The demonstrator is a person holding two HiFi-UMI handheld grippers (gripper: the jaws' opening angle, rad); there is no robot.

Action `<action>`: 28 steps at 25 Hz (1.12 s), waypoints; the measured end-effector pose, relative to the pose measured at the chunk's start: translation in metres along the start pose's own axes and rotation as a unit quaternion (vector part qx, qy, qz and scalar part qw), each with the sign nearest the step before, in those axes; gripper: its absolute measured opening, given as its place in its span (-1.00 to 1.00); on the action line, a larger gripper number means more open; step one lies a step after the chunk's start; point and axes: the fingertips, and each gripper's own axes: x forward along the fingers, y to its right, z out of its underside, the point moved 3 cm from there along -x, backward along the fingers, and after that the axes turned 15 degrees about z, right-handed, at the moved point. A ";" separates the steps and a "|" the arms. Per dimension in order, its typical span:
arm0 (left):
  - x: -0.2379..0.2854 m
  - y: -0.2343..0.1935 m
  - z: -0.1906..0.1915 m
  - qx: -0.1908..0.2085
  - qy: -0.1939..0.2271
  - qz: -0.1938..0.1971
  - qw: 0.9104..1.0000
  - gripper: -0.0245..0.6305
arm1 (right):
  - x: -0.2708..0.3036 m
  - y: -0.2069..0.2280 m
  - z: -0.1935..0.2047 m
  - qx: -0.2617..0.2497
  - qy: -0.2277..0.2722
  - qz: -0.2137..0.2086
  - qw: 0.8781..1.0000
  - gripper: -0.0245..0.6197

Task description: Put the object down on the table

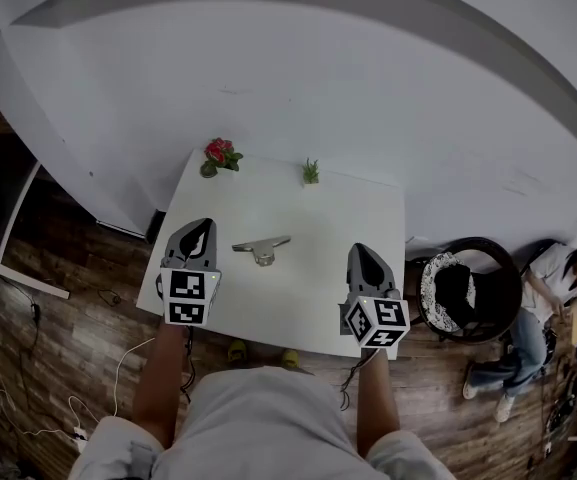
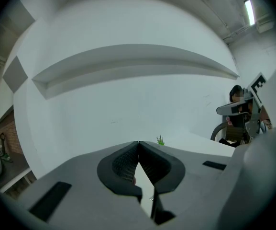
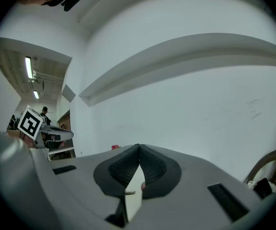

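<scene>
Fingers closed empty, left gripper (image 1: 206, 224) and right gripper (image 1: 359, 249); object (image 1: 261, 249) clear of table (image 1: 348, 218) edges.

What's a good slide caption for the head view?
Metal tool lies on the white table between the left claw and right claw, both shut; red flowers and a green plant behind.

The right claw (image 3: 138, 150) has its jaws meeting at the tips; red flowers (image 3: 115, 147) sit beyond, before a white wall (image 3: 185, 104).

My white table (image 1: 298, 298) bears a grey metal piece (image 1: 262, 248) near its middle. A red flower (image 1: 220, 154) and small green plant (image 1: 311, 172) stand at its far edge.
</scene>
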 end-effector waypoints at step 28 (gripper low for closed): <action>-0.049 -0.018 -0.031 -0.038 0.089 -0.018 0.995 -0.87 | -0.005 -0.011 -0.009 -0.025 0.007 -0.014 1.000 -0.90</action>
